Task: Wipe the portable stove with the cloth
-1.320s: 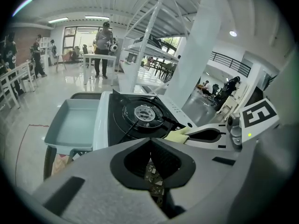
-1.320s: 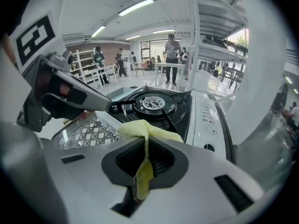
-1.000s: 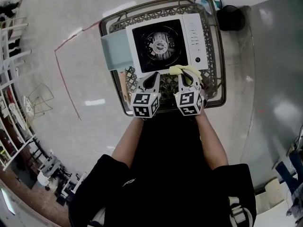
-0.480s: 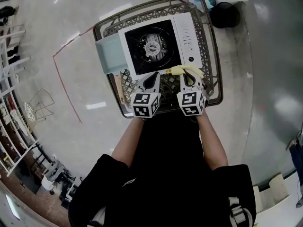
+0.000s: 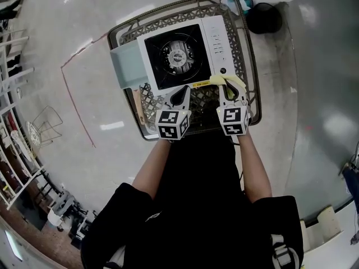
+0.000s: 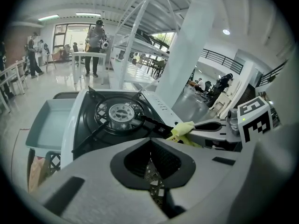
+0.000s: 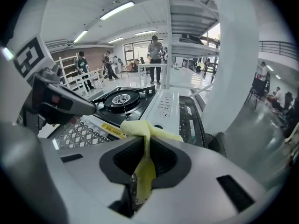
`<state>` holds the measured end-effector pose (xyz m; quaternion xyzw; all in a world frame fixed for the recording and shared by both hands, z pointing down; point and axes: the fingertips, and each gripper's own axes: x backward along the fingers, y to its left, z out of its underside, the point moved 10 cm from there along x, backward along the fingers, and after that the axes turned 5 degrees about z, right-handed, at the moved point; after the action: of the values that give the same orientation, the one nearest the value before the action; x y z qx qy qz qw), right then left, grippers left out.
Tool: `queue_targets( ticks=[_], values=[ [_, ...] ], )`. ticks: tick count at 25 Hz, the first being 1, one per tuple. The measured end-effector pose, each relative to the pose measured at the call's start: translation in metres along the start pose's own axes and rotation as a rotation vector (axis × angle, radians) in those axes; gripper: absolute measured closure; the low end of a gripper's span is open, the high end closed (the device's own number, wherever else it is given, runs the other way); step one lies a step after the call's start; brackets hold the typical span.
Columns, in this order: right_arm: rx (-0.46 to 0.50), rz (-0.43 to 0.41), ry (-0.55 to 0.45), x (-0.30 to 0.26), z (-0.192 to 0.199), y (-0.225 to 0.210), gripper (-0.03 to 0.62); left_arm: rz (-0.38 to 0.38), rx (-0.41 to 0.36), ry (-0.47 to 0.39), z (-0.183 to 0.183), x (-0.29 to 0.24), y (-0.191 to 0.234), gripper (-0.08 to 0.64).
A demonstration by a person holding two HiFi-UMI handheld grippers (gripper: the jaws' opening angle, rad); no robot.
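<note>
The white portable stove [image 5: 179, 52] with its black burner top lies in a wire basket [image 5: 251, 66]. My right gripper [image 5: 229, 92] is at the stove's near right corner, by the control strip. A yellow cloth [image 5: 231, 82] sticks out of its tip. In the right gripper view the cloth [image 7: 145, 129] runs through the narrow gap of the right gripper [image 7: 144, 136]; the jaws have just been opening a little, and the cloth still sits pinched between them. My left gripper [image 5: 180, 91] hovers at the stove's near edge, shut and empty; its tips meet in the left gripper [image 6: 150, 140] view.
A pale teal tray [image 5: 123, 66] lies against the stove's left side in the basket. A black round object [image 5: 263, 17] stands on the floor beyond the basket's far right corner. A red line [image 5: 78, 111] runs across the floor at left. People stand far off in the hall.
My right gripper has slid to the right along the stove's near edge, carrying the yellow cloth with it. The left gripper has stayed about where it was.
</note>
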<state>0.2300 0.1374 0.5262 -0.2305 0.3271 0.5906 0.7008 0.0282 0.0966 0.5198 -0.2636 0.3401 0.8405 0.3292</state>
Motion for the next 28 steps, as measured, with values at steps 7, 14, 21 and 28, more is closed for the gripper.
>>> queue_targets(
  ticks=[7,14,21,28],
  values=[
    [0.007,-0.011,0.019,-0.007,-0.007,-0.002,0.502,-0.028,0.027,-0.015,0.003,0.004,0.006,0.545],
    [0.017,-0.046,0.06,-0.017,-0.017,-0.004,0.477,-0.051,0.056,-0.038,0.004,0.009,0.013,0.545],
    [0.071,-0.079,0.095,-0.026,-0.029,-0.007,0.469,-0.063,0.077,-0.063,0.0,0.016,0.018,0.545],
    [0.099,-0.112,0.115,-0.037,-0.039,-0.008,0.472,-0.079,0.1,-0.079,-0.001,0.022,0.025,0.545]
  ],
)
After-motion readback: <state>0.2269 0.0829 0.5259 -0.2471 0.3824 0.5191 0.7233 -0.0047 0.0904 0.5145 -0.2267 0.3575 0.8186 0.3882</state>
